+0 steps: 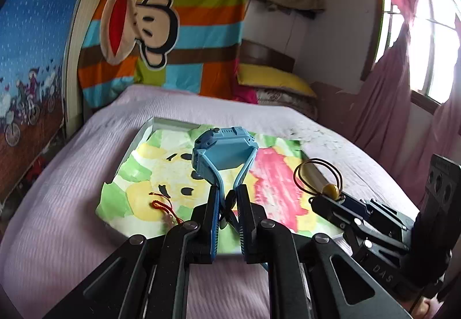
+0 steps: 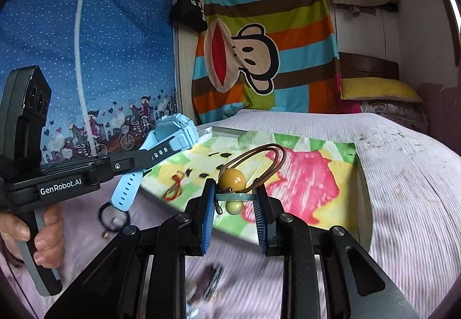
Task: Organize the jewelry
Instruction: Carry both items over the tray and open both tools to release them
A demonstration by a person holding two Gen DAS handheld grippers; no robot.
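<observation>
My left gripper (image 1: 229, 198) is shut on the straps of a light blue watch (image 1: 223, 148) and holds it above the white tray (image 1: 161, 121), which is lined with a colourful cartoon cloth. The watch also shows in the right wrist view (image 2: 173, 128). My right gripper (image 2: 234, 193) is shut on a brown cord bracelet with yellow beads (image 2: 232, 179), held over the tray's (image 2: 363, 195) near edge. The bracelet shows in the left wrist view (image 1: 319, 177). A red cord bracelet (image 1: 162, 206) lies in the tray.
The tray sits on a bed with a pale pink cover (image 1: 57, 218). A black ring (image 2: 113, 216) and a blurred dark object (image 2: 211, 280) lie on the cover in front of the tray. Pillows (image 1: 276, 81) are at the bed's head.
</observation>
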